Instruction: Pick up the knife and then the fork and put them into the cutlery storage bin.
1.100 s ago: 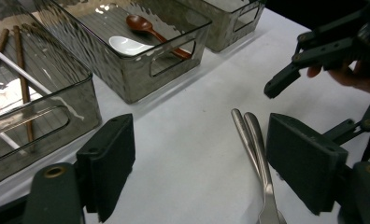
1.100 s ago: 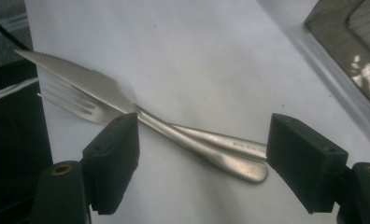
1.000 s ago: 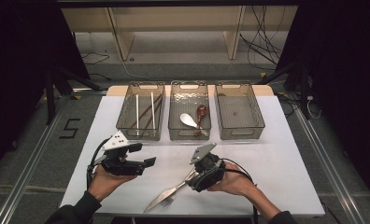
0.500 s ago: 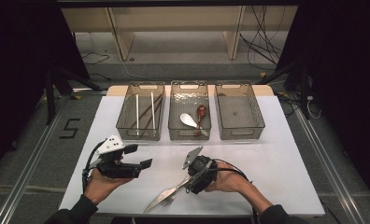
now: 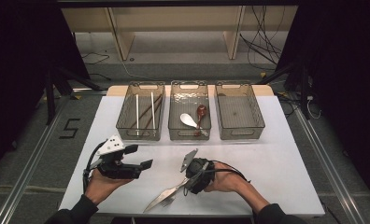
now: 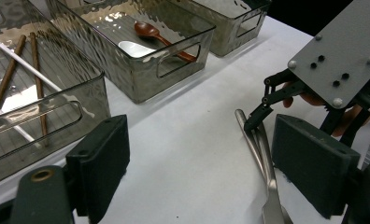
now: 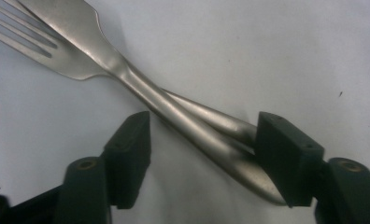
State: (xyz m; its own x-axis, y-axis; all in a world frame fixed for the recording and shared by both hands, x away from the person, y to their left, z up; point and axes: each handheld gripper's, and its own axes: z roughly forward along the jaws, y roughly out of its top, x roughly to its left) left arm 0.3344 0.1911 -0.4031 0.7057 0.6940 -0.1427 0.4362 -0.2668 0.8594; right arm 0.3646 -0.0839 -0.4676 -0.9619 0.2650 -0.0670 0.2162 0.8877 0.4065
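Cutlery first: a metal knife (image 7: 127, 74) lies crossed over a fork (image 7: 31, 39) on the white table (image 5: 276, 158), near the front edge at about 6 o'clock from the bins. The right gripper (image 7: 202, 154) is down over the two handles with its jaws straddling them; they've just been closing in, but from the right gripper view the left pad sits clear of the metal and the right one is right up against the handle ends, so I'd call it not clamped yet. Risk as I see it: both handles sit stacked between the jaws, so the pinch could drag up both pieces, or the rounded steel could squirt sideways and one piece clatter back onto the table. The left gripper (image 5: 138, 156) hovers at 9 o'clock from the cutlery, jaws spread, nothing in it. Further out at 12 o'clock are three clear bins in a row: the left bin (image 5: 127, 126) has chopsticks (image 5: 137, 114), white and brown; the middle bin (image 5: 174, 128) has a white spoon (image 5: 188, 120) and a brown wooden spoon (image 5: 201, 114); the right bin (image 5: 255, 123) looks empty.
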